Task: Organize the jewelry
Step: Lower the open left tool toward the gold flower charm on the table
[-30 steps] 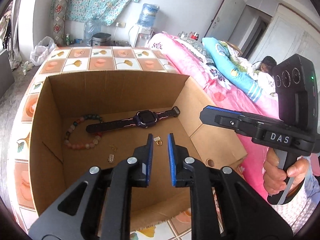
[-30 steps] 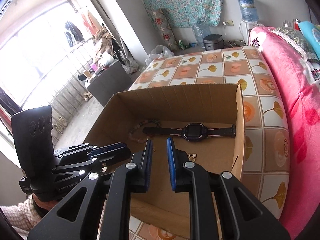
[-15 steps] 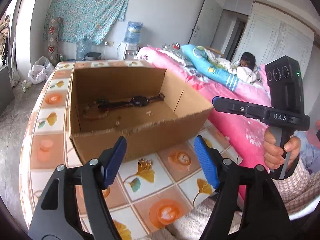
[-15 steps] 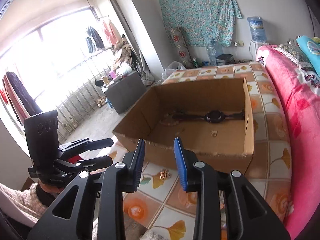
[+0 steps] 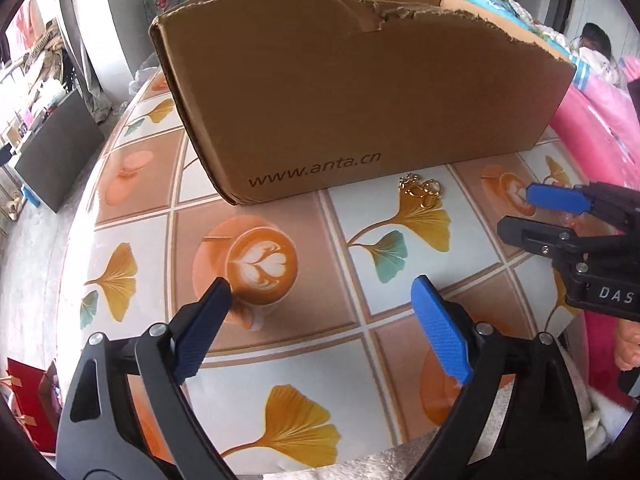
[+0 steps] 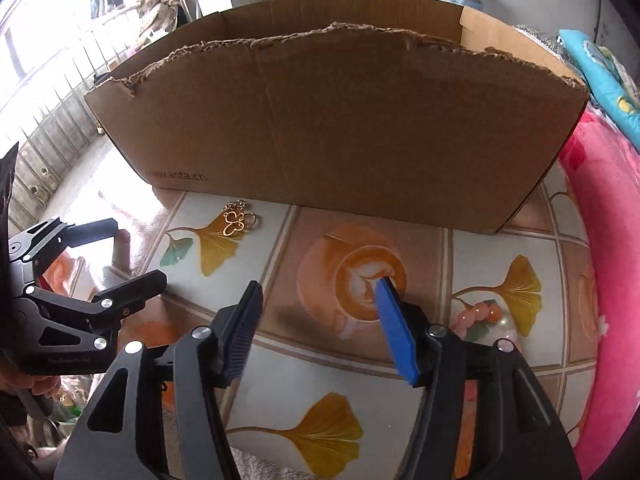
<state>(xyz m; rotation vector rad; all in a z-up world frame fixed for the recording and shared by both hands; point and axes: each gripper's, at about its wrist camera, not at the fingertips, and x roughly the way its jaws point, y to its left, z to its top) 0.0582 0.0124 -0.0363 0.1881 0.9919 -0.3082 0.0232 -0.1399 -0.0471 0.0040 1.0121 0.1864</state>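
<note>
Both jaws are opening empty while the light, slippery gold butterfly-shaped jewelry charm (image 5: 420, 191) is lying against the brown cardboard box (image 5: 360, 92), best pinched across its wings

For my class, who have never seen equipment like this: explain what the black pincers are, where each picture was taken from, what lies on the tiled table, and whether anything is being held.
A person holds a hand tool with two fingers in each hand; each tool carries a camera looking along its fingers. One picture comes from the left gripper, the other from the right gripper. On the table stands a cardboard box; in front of it lies a small gold trinket, and pale beads sit near the right tool. Both tools' jaws are opening, and nothing is between them.
</note>
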